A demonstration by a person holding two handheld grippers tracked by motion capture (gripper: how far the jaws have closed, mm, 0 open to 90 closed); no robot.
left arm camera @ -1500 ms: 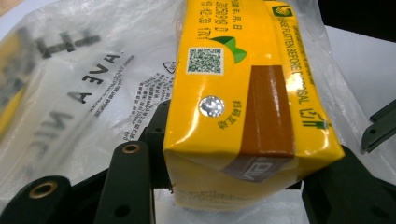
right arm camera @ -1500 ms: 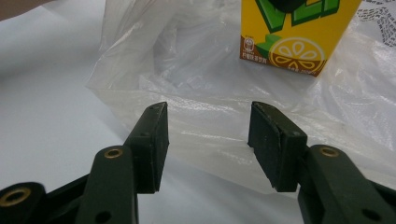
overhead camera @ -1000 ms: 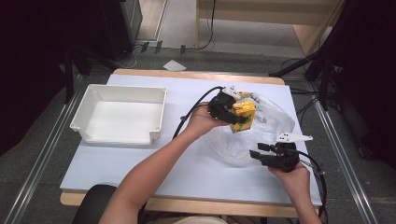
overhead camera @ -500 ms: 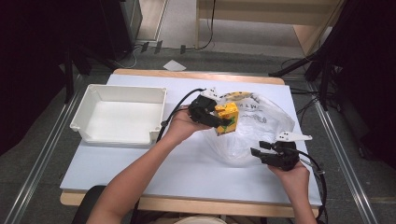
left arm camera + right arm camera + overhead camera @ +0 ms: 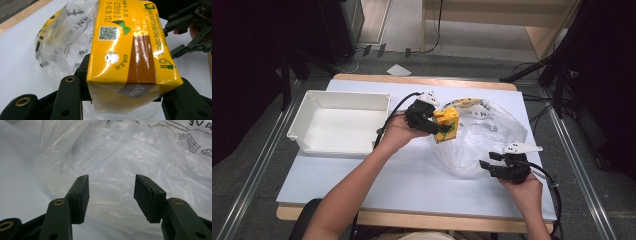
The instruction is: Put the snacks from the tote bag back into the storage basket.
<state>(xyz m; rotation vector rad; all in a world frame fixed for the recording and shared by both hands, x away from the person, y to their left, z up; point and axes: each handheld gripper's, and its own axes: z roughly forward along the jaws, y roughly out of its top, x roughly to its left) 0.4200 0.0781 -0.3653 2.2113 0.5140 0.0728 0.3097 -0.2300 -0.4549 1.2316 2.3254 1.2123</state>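
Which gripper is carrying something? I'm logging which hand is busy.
The left gripper: its jaws clamp a yellow drink carton beside the clear plastic bag. The right gripper is open and holds nothing.

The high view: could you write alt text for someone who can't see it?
A person at a white table holds a yellow carton in the left gripper, between a white bin and a crumpled clear plastic bag. The right gripper sits open at the bag's near edge.

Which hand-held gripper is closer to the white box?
Left. The left hand-held gripper is just right of the white box; the right hand-held gripper is farther off, by the plastic bag.
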